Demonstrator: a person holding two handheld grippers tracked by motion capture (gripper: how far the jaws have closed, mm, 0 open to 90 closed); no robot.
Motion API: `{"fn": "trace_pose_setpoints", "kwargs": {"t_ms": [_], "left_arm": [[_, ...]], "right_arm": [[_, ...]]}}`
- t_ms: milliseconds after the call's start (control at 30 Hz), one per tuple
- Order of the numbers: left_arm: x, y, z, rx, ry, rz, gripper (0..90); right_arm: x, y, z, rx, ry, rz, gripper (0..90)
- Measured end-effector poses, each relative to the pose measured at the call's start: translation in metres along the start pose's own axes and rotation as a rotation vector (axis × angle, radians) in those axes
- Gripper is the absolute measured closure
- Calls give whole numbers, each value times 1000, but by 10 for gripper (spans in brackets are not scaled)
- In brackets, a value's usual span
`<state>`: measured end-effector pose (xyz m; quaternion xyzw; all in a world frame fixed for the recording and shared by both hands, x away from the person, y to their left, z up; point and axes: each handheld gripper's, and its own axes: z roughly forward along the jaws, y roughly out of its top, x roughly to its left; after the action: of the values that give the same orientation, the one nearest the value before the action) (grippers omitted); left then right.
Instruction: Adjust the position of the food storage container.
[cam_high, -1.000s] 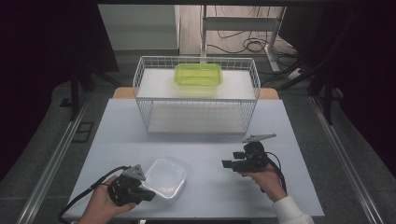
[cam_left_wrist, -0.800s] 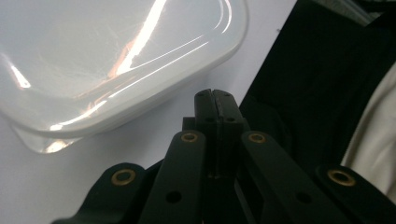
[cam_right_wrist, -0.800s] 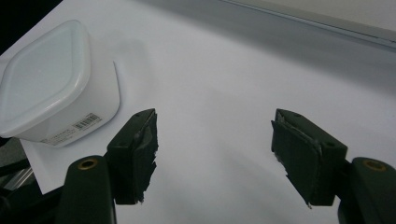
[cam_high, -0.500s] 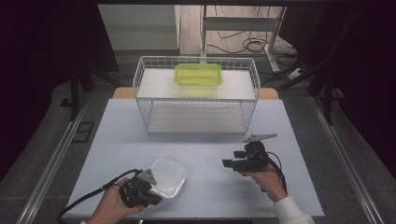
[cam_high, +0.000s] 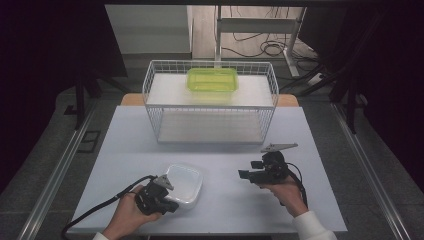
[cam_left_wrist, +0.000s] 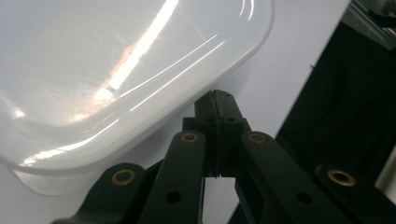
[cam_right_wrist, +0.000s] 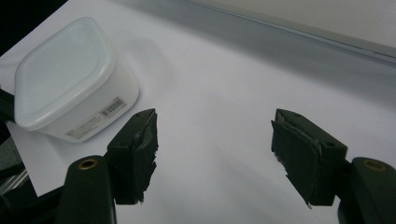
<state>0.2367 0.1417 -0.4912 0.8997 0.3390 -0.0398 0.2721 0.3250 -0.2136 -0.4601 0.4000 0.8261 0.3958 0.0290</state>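
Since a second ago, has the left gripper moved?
Yes. The left gripper has slid right along the table's near edge, closer under the white plastic container.

High cam overhead; claw cams close, share tub (cam_high: 183, 183).

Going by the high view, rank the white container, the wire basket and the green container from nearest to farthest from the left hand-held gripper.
1. White container, right beside the left hand-held gripper, near edge.
2. Wire basket, mid-table, farther back.
3. Green container, on top of the basket at the back.
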Motion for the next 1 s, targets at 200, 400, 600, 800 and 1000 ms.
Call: {"fn": "trace_pose_setpoints", "kwargs": {"t_ms": [200, 400, 600, 800, 1000], "left_arm": [[6, 13, 7, -15, 23, -7, 900], [13, 23, 13, -27, 16, -31, 900], [10, 21, 8, -34, 43, -18, 900], [7, 9, -22, -113, 47, -21, 900], [29, -2, -50, -208, 92, -133, 900]], "right_arm": [[-1, 0, 2, 7, 1, 1, 313], [-1, 0, 1, 12, 2, 4, 313], [0, 0, 1, 17, 2, 0, 313], [-1, 0, -1, 3, -1, 0, 313], [-1, 0, -1, 6, -3, 4, 313]]}}
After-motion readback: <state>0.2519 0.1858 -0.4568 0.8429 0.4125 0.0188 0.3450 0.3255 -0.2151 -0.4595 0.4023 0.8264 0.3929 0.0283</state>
